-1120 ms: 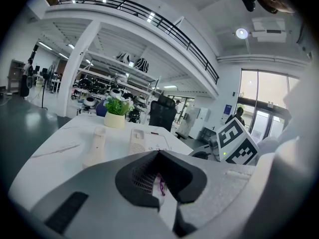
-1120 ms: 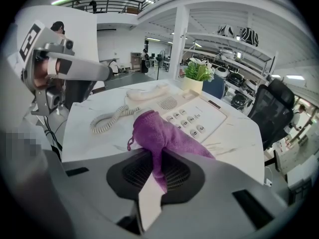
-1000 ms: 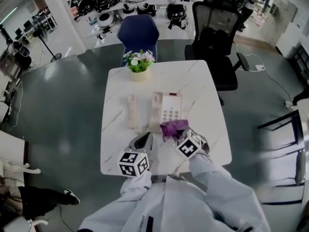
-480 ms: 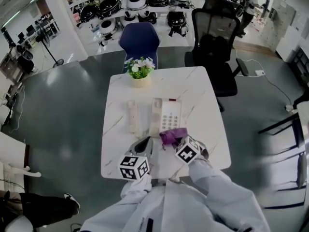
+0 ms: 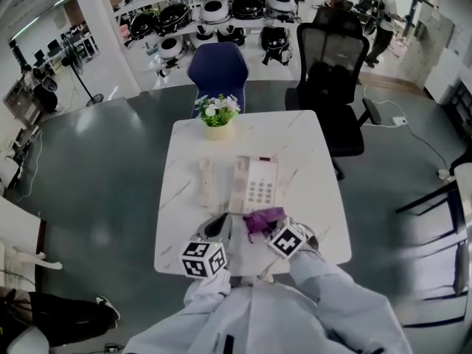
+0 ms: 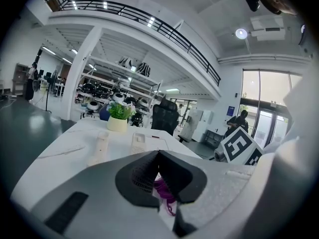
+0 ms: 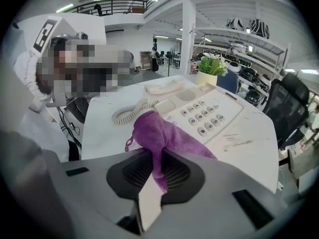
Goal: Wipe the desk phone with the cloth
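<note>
While the white marbled counter (image 5: 295,135) carries the cream plastic desk phone (image 5: 254,184), its handset (image 5: 204,182) lying alongside, likely to bare the cradle, a purple terry cloth (image 5: 262,218) sits at the phone's near edge. It is pinched for wiping by the fingers of the right gripper (image 7: 158,171). The fingers of the left gripper (image 6: 158,176) press together, empty.

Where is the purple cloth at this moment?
In the head view, the purple cloth is pinched in the right tool at the table's near side, against the desk phone's near edge.
</note>
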Available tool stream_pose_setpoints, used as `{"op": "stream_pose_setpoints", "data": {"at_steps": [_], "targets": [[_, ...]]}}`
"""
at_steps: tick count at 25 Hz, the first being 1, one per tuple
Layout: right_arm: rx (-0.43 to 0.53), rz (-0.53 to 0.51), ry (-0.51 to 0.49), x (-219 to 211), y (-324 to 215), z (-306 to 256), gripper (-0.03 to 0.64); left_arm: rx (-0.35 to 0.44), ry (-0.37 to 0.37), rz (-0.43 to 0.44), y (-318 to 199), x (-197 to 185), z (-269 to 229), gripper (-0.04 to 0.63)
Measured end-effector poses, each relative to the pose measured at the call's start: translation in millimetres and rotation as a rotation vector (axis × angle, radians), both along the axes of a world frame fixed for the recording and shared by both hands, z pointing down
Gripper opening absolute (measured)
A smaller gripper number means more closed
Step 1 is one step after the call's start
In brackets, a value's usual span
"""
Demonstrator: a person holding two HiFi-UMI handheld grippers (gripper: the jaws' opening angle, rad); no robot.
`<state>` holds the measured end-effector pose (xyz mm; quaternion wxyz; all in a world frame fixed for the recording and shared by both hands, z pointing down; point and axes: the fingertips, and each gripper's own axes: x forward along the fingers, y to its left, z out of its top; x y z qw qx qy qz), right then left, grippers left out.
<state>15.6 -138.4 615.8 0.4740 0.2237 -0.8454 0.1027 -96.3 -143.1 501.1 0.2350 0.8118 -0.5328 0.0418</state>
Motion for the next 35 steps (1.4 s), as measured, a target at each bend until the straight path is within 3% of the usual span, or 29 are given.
{"op": "stream_pose_setpoints", "data": {"at_steps": [12,17,21,27,35], "targets": [[-0.043,0.039,-0.159,4,0,-27,0.035,0.027,-0.008,-0.062,1,-8,-9,-0.002],[-0.014,0.084,-0.318,-1,-10,-55,0.035,0.038,-0.015,-0.095,0,-14,-16,-0.002],[-0.043,0.168,-0.424,9,-20,-60,0.035,0.048,-0.025,-0.118,-3,-13,-19,-0.002],[-0.007,0.238,-0.591,14,-42,-88,0.035,0.053,-0.036,-0.119,-7,-3,-19,-0.002],[0.081,0.292,-0.694,12,-74,-113,0.035,0.058,-0.05,-0.12,-19,-1,-24,-0.002]]}}
